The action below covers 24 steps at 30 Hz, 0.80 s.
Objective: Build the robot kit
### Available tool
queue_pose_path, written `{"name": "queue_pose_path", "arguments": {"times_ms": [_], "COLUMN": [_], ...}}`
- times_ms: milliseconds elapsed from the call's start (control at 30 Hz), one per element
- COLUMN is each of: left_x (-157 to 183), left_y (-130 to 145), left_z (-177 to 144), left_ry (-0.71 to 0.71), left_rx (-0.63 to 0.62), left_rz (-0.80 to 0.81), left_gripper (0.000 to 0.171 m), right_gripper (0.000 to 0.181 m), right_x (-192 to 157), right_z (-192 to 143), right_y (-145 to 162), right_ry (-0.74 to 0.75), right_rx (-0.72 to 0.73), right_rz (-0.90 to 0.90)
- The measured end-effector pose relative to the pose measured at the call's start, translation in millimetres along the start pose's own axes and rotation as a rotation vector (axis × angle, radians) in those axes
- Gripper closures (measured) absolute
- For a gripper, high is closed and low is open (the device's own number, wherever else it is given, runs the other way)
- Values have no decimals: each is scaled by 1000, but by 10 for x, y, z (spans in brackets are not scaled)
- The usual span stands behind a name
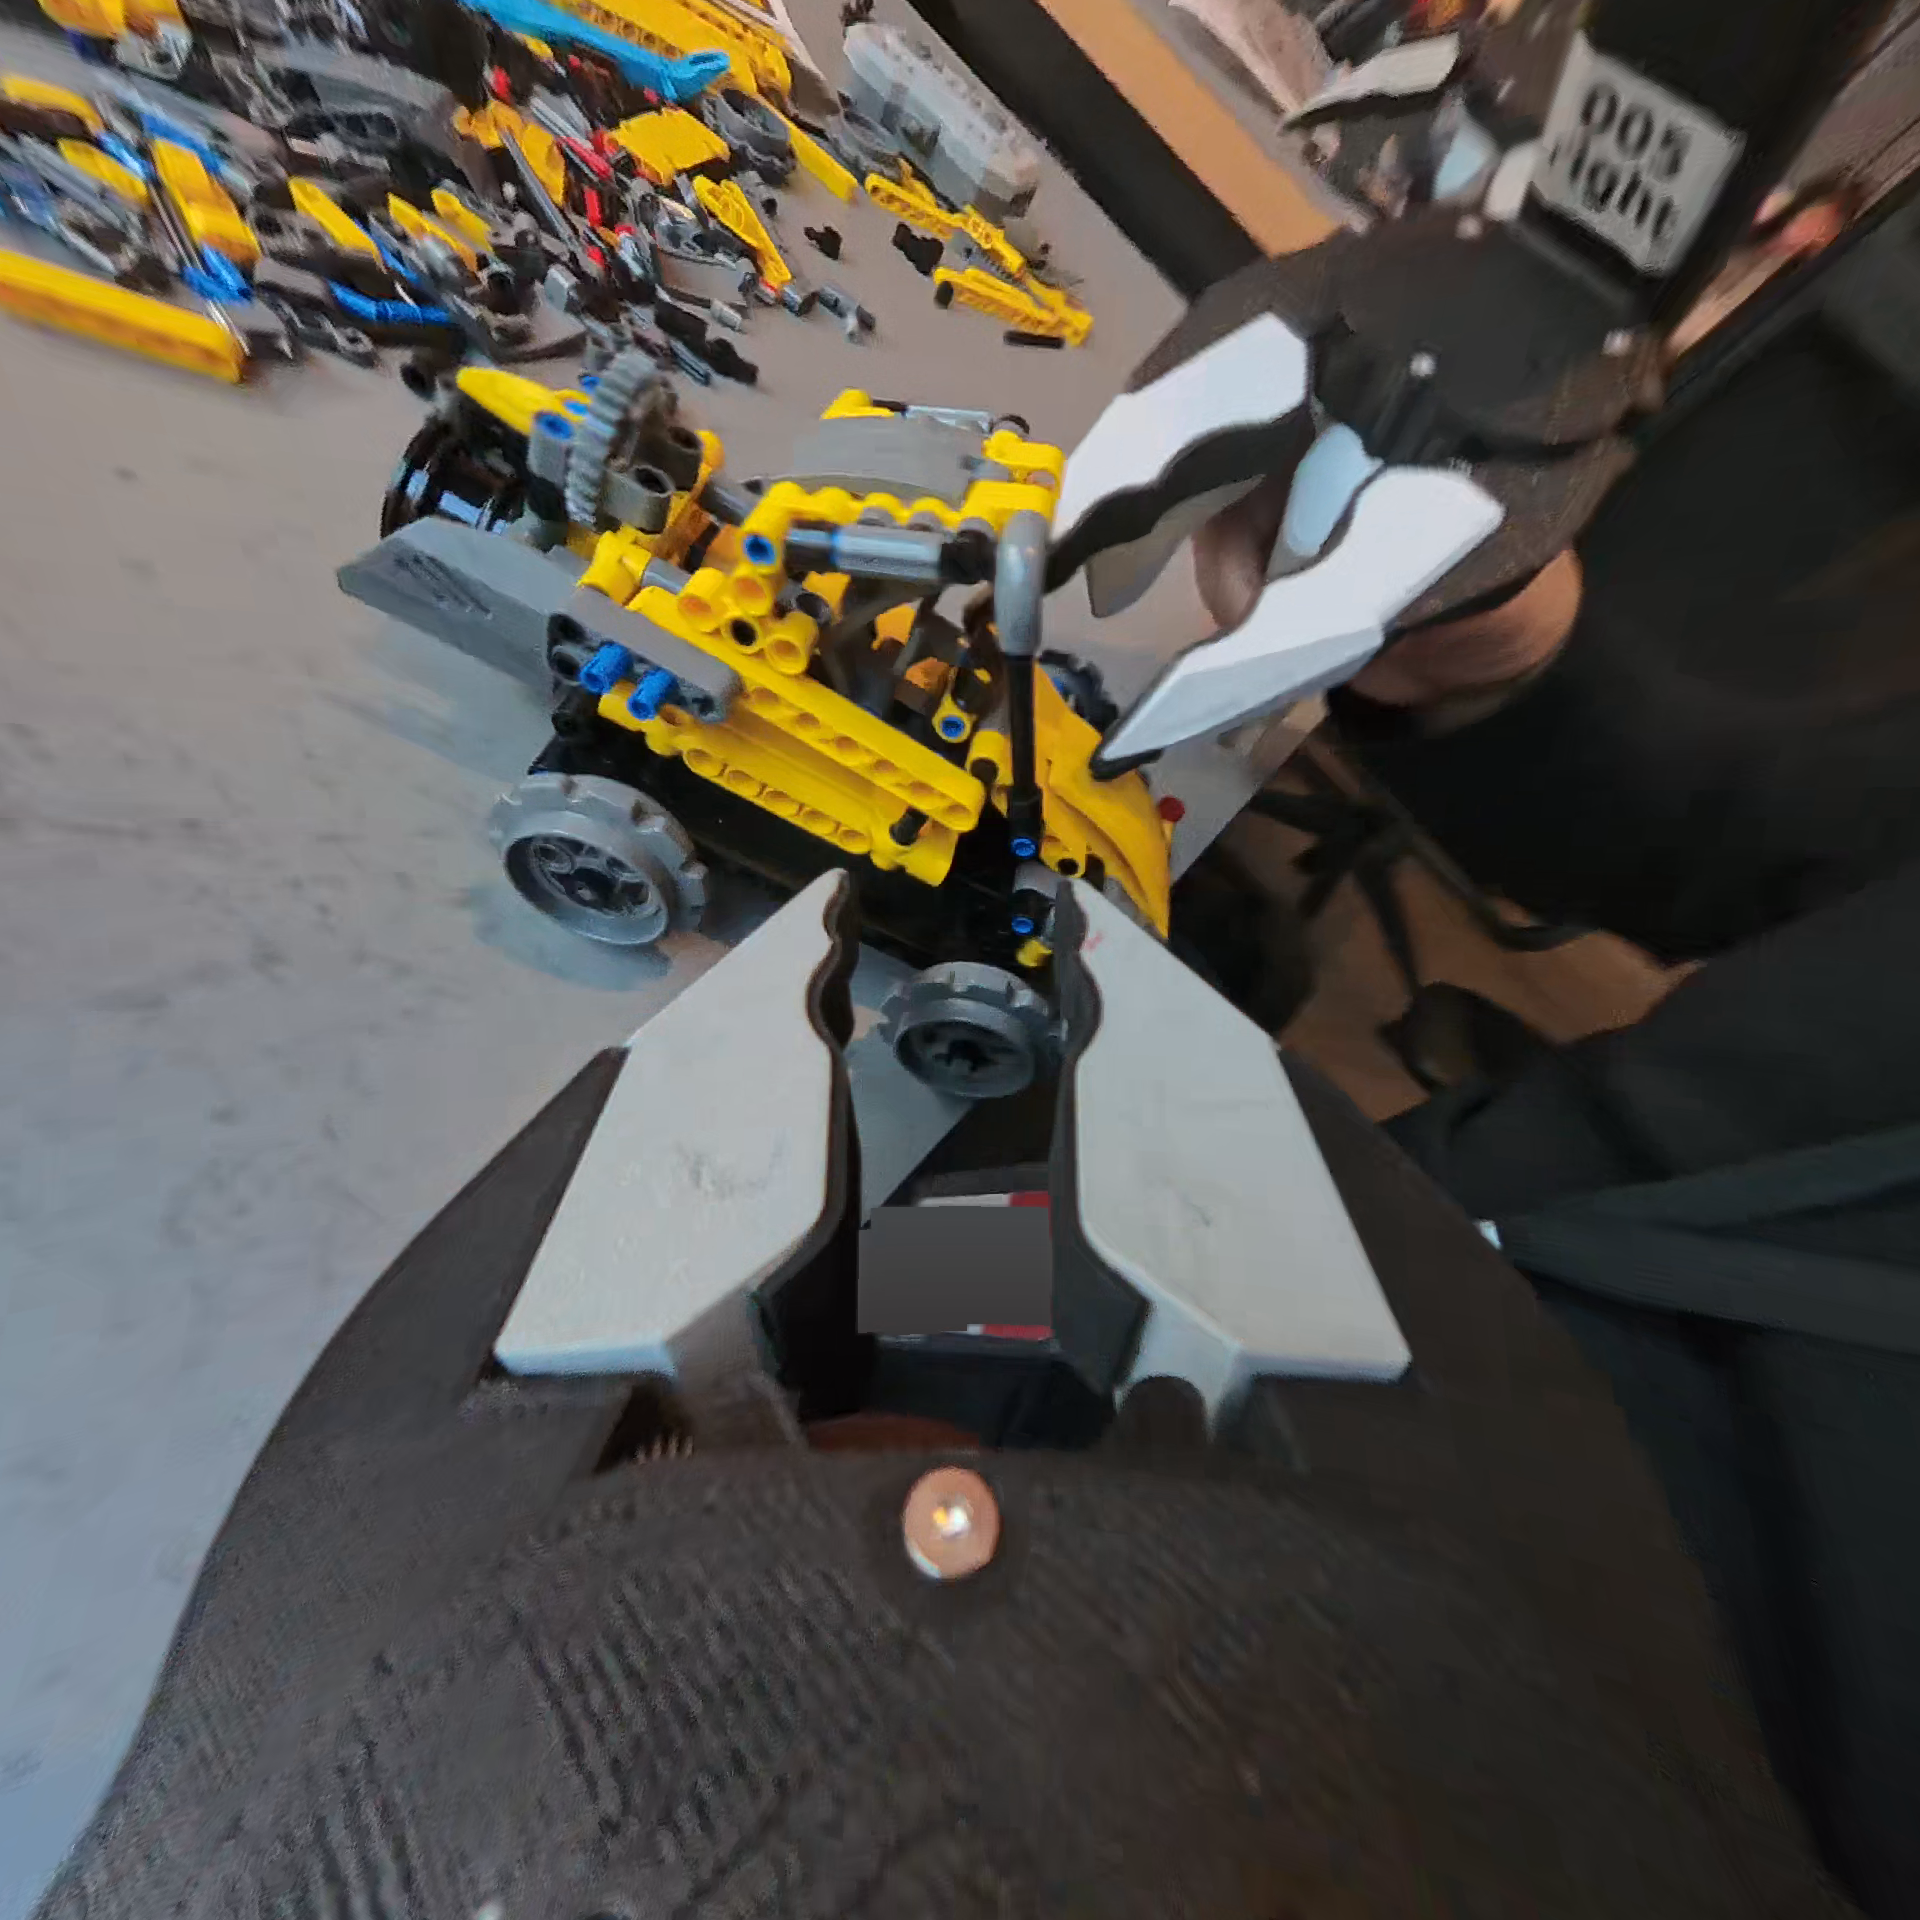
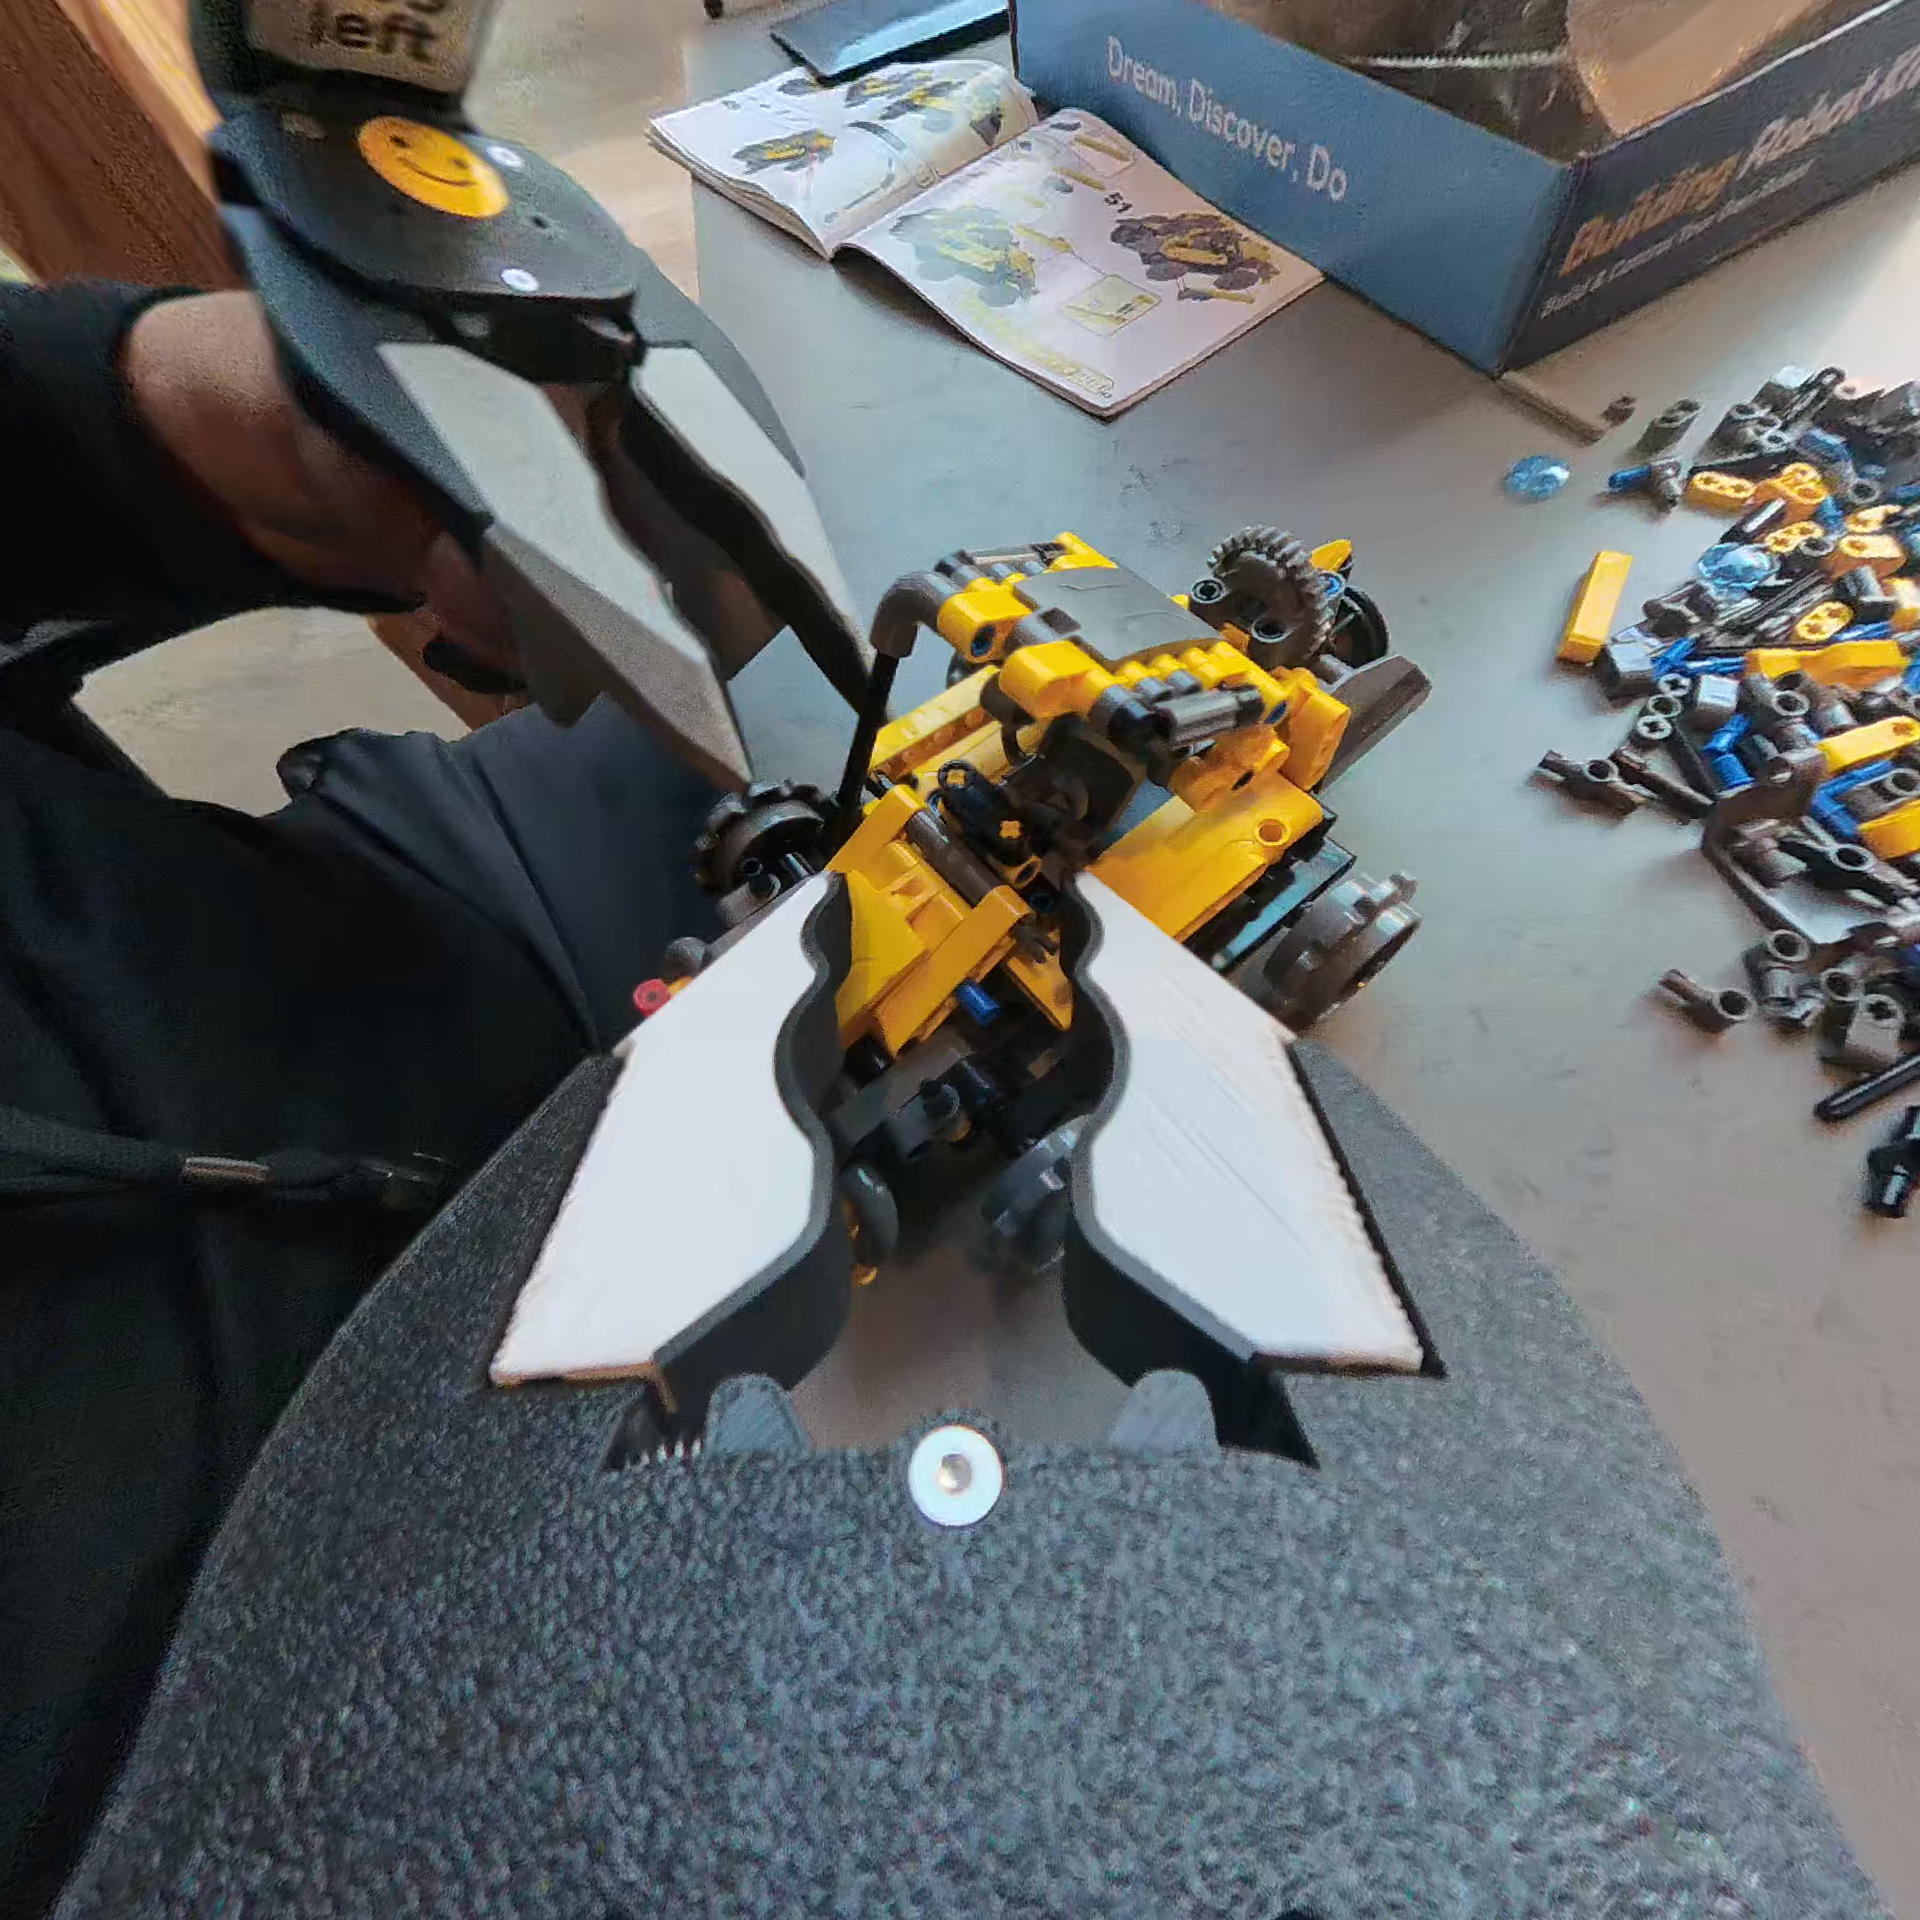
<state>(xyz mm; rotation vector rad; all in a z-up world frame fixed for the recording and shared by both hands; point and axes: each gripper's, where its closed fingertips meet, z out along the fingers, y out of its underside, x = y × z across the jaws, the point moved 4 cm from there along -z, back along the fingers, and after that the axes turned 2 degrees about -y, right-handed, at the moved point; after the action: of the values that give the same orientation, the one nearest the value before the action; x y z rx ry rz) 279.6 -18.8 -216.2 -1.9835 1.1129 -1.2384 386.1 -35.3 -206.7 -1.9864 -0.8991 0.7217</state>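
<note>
A yellow and black brick-built model vehicle (image 1: 810, 727) with grey wheels stands on the grey table near its edge; it also shows in the right wrist view (image 2: 1195, 831). My right gripper (image 2: 956, 888) straddles its yellow front end, with the pads against both sides. In the left wrist view this gripper (image 1: 1081, 665) comes in from the upper right. My left gripper (image 1: 951, 888) is open and empty. It hovers just above a small grey front wheel (image 1: 971, 1029), beside a thin black rod (image 1: 1023, 727) topped by a grey elbow. In the right wrist view the left gripper (image 2: 800, 727) is at upper left.
A pile of loose yellow, blue and black parts (image 1: 416, 208) lies beyond the vehicle and also shows at the right (image 2: 1787, 675). An open instruction booklet (image 2: 987, 229) and a dark blue cardboard box (image 2: 1403, 187) lie at the back. A person's dark sleeves flank the table edge. My right fingertips sit around 5 cm from my left ones.
</note>
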Motion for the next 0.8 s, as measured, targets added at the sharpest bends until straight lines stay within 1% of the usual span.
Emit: {"name": "queue_pose_path", "arguments": {"times_ms": [33, 100, 133, 233, 300, 367, 433, 567, 633, 700, 767, 800], "left_x": [-8, -17, -51, -64, -84, -111, -129, -151, -159, -174, -200, -220], "left_y": [-28, -84, -89, -72, -84, -135, -159, -148, -159, -169, -192, -196], "left_z": [-15, -33, -20, 55, 101, 116, 139, 183, 187, 192, 197, 201], "left_ry": [55, 177, 203, 246, 230, 223, 232, 267, 274, 284, 290, 286], "left_rx": [12, 22, 7, -53, -78, -66, -57, -42, -35, -28, -2, 6], "left_rz": [-65, -202, -248, -293, -281, -278, -308, -375, -379, -384, -403, -409], "left_gripper": [141, 148, 152, 157, 156, 154, 154, 158, 159, 159, 156, 158], "right_gripper": [141, 135, 132, 125, 123, 125, 125, 134, 140, 143, 148, 149], "right_x": [-11, -47, -88, -159, -181, -212, -216, -254, -258, -304, -305, -299], "right_z": [-38, -124, -152, -108, -19, 48, 79, 91, 82, 112, 159, 178], "right_y": [-17, -50, -58, -34, 19, 46, 46, 16, -28, -39, -48, -58], "right_ry": [-5, -40, -57, 27, 90, 128, 167, 164, 209, 208, 207, 197], "right_rx": [2, 18, 19, -12, -47, -64, -92, -151, -181, -219, -238, -245], "right_rz": [-5, -10, -34, -146, -204, -273, -337, -421, -512, -601, -632, -617]}}
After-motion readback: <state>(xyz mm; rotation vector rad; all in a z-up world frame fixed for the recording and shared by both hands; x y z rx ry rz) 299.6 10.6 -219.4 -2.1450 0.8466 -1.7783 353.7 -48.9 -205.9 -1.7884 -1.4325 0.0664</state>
